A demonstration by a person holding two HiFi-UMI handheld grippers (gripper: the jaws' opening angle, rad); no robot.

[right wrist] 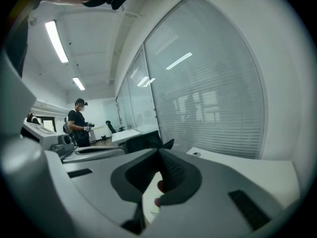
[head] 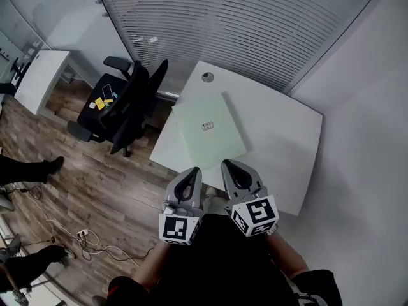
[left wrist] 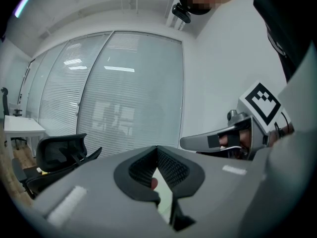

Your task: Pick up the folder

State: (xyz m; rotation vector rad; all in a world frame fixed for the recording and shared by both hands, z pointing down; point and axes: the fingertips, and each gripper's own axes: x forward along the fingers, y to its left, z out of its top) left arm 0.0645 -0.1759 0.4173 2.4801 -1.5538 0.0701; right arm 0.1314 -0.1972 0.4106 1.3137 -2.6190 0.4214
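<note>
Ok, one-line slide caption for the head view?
Left gripper and right gripper, both shut and empty, clear of the pale green folder lying flat on the white desk.

We count two grippers, the left gripper (head: 190,174) and the right gripper (head: 231,166), and two cubes on them, the left marker cube (head: 178,229) and the right marker cube (head: 256,214). We see one folder (head: 210,129), one grommet (head: 207,77), and two desks: the near white desk (head: 280,132) and the far white desk (head: 44,69). We count one office chair (head: 124,107), one power strip (head: 81,234), and two shoes, the upper shoe (head: 54,164) and the lower shoe (head: 56,254). In the right gripper view we count one distant person (right wrist: 78,123).
</note>
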